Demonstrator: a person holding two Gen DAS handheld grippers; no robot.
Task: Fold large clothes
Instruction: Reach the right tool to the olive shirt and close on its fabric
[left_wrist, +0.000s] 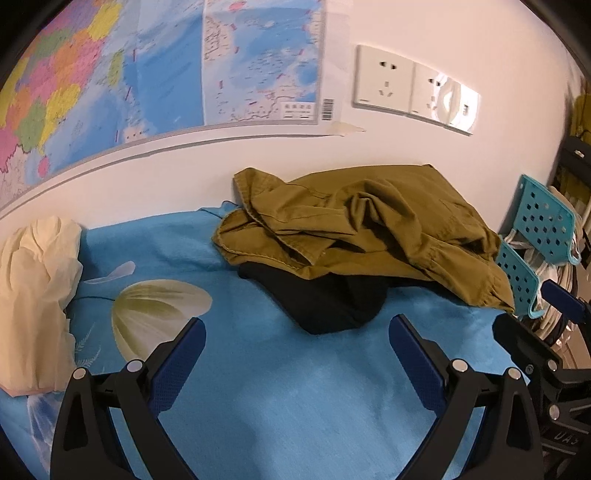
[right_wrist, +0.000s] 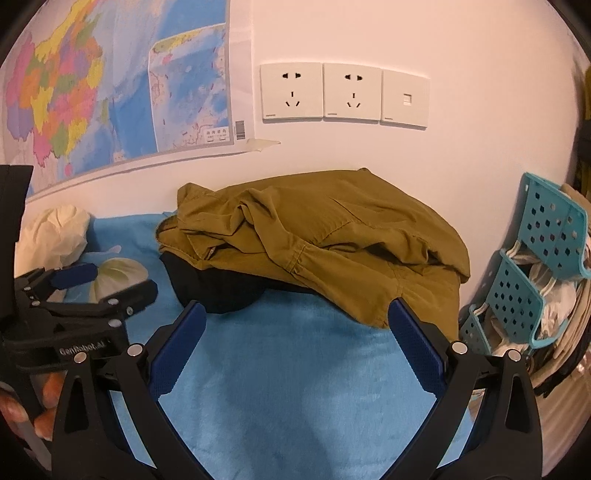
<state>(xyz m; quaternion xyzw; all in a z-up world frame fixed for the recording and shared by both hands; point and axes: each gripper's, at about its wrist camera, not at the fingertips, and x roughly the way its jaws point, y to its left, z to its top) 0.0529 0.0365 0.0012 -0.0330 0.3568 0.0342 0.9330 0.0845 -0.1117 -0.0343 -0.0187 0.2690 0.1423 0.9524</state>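
Both tongs (left_wrist: 297, 328) (right_wrist: 297, 314) gaping, empty; olive garment (left_wrist: 369, 225) crumpled beyond.

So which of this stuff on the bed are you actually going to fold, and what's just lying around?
For the job:
- olive-green garment, crumpled in a heap
- black garment under it
- left gripper and right gripper, both open, holding nothing

Just lying about:
- cream cloth bundle
- teal perforated rack
- wall map
- wall sockets
- blue blanket
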